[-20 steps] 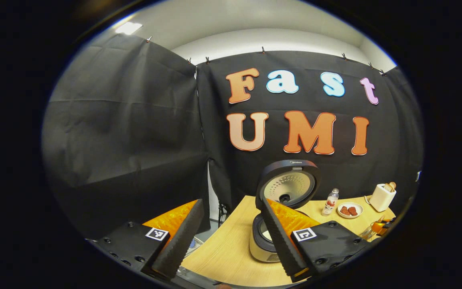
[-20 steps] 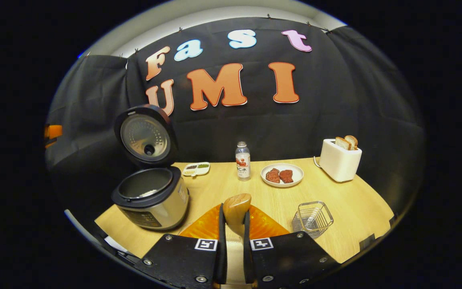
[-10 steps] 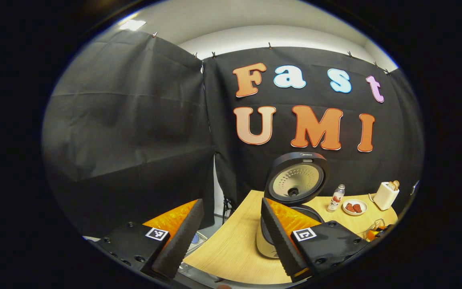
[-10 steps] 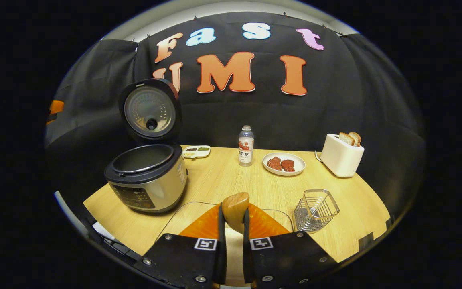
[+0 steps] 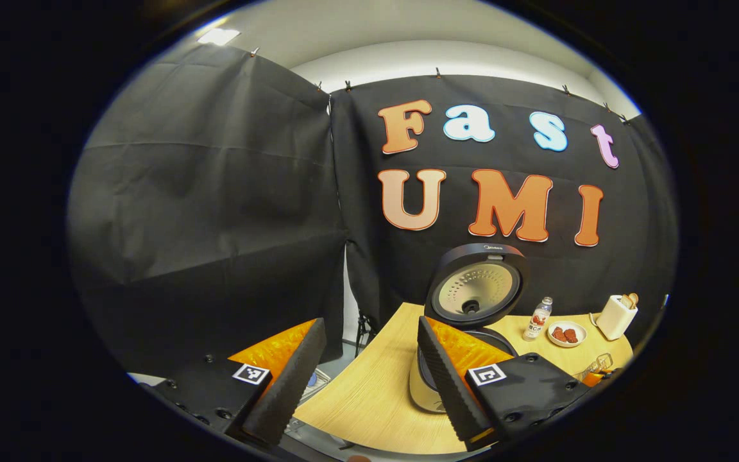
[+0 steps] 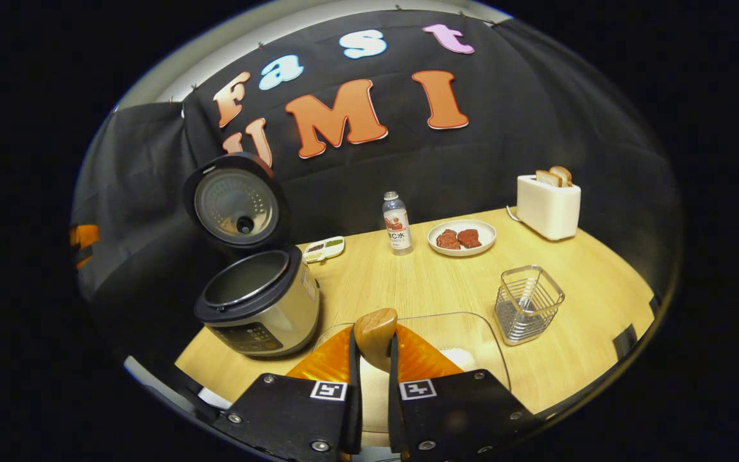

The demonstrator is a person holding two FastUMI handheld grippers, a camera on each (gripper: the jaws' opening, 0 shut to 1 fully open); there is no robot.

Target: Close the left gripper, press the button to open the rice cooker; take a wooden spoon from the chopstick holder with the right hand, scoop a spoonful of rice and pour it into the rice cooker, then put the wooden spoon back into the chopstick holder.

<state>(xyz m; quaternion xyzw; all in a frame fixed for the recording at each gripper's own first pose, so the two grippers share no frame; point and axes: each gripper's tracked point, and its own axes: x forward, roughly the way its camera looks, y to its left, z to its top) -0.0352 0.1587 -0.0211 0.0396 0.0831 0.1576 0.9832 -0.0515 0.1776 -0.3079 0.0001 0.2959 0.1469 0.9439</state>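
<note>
Wooden spoon (image 6: 376, 333) is clamped between both fingers of the right gripper (image 6: 373, 385), held above a clear tray (image 6: 472, 333) just beside the rice cooker (image 6: 260, 308). Rice cooker lid (image 6: 236, 204) stands raised, pot exposed. Wire chopstick holder (image 6: 528, 303) sits beyond the tray from the cooker. Left gripper (image 5: 363, 378) has jaws spread wide, grasping nothing, near the cooker (image 5: 466, 321).

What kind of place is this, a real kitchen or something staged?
Probably a staged kitchen set in a recording booth: black cloth hangs behind a wooden table laid out with an open rice cooker, a toaster holding bread, and a plate of meat.
</note>
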